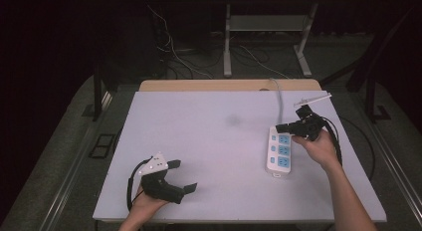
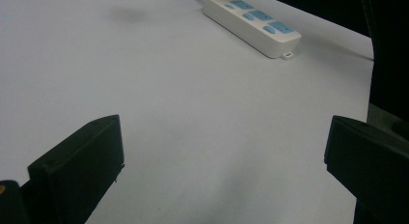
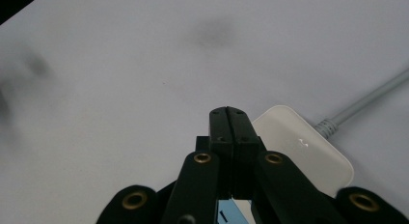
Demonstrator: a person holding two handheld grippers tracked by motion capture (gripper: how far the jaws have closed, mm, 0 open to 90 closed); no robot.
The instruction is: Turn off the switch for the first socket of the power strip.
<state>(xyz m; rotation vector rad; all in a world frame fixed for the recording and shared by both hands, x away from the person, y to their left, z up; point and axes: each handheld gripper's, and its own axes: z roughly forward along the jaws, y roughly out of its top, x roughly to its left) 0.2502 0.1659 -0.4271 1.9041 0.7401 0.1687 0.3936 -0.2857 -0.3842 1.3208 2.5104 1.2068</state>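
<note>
White plastic with three pale-blue socket groups, a power strip [image 1: 278, 152] lies on the pale grey desk [image 1: 209, 141] close to its right edge, its long axis running from the near side toward the far side. A grey cord [image 1: 278, 99] leaves its far end and runs off toward the desk's far edge, where a strip of bare wood shows beyond the grey surface.

The right gripper [image 1: 284, 127] is over the far end of the strip, held in the person's right hand [image 1: 318, 146], which comes in from the near right corner. In the right gripper view its two black jaws are pressed flat together with nothing between them (only a thin seam shows), and their tips hang just above the strip's white end cap [image 3: 308, 142] beside the spot where the cord enters; whether they touch the plastic cannot be told.

The left gripper [image 1: 181, 176] sits near the desk's near-left corner, well apart from the strip, carried in the left hand [image 1: 144, 203]. Its jaws are spread wide and hold nothing; in the left gripper view bare desk lies between them, with the strip [image 2: 251, 23] far off toward the right edge.
</note>
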